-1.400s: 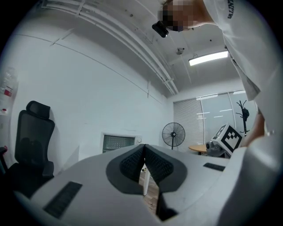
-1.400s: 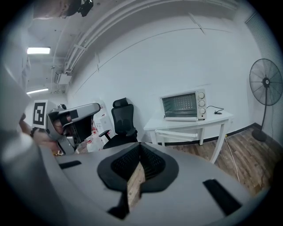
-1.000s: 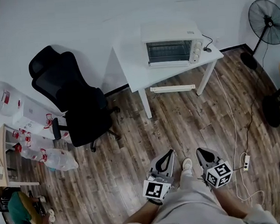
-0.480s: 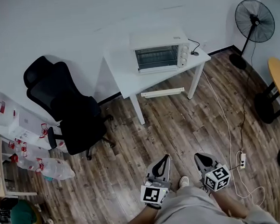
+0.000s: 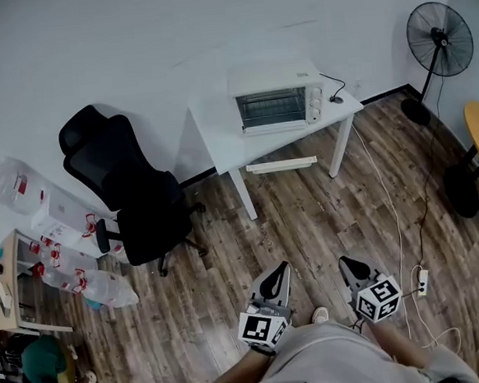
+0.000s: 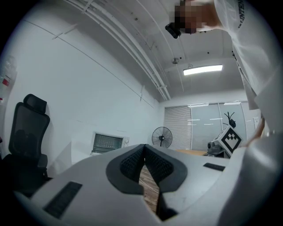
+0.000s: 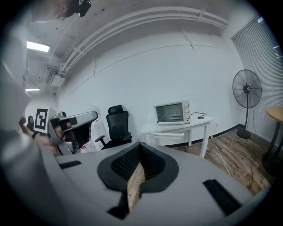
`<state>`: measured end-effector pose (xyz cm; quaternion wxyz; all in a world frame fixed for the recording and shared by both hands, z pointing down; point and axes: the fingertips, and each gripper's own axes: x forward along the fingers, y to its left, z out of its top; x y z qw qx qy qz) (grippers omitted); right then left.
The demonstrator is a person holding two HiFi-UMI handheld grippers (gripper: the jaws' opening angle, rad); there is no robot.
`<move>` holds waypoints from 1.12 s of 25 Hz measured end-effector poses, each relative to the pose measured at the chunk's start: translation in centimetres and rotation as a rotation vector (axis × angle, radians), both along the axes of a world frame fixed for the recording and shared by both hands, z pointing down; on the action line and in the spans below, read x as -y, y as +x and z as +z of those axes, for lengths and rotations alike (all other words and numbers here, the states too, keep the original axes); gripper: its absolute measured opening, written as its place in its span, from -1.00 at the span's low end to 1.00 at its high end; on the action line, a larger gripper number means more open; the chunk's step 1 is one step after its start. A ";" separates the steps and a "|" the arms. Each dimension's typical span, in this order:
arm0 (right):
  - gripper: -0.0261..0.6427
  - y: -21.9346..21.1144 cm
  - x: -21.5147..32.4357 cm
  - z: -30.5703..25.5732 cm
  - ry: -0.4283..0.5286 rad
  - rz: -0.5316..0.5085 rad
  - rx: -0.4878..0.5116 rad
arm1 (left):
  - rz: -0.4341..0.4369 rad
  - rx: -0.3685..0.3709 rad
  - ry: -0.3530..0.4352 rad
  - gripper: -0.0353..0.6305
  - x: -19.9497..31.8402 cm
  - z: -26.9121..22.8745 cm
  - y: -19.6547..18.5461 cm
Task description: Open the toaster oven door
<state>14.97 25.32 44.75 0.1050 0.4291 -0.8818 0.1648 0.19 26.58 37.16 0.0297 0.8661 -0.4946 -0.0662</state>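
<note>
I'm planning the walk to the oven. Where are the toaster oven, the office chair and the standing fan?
toaster oven (image 5: 271,108): head view, on its glass door.
office chair (image 5: 120,167): head view, on its backrest.
standing fan (image 5: 439,29): head view, on its round grille.

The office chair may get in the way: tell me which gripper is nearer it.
Left. The left gripper is held by the person's legs, the office chair ahead to its left; the right gripper sits beside it, on the side away from the chair.

No text, brand or number is legible in any view. Red labels on the clear bags (image 5: 103,288) at left are too small to read.
</note>
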 end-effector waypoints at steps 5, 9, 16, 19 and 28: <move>-0.87 1.5 -0.3 -0.7 0.009 0.006 0.005 | -0.006 0.005 0.020 -0.87 0.0 -1.0 0.6; -0.87 2.0 -0.7 -1.3 0.013 0.008 0.015 | -0.002 -0.001 0.041 -0.87 0.0 -1.4 0.9; -0.87 2.3 -0.9 -1.0 -0.005 0.018 0.036 | 0.001 -0.002 0.030 -0.87 0.0 -1.4 1.5; -0.87 2.0 -1.1 -0.8 -0.009 0.009 0.031 | 0.001 -0.004 0.029 -0.87 -0.2 -1.2 1.4; -0.87 1.8 -1.1 -0.4 -0.023 0.000 0.024 | -0.005 -0.001 0.022 -0.87 0.1 -1.0 1.3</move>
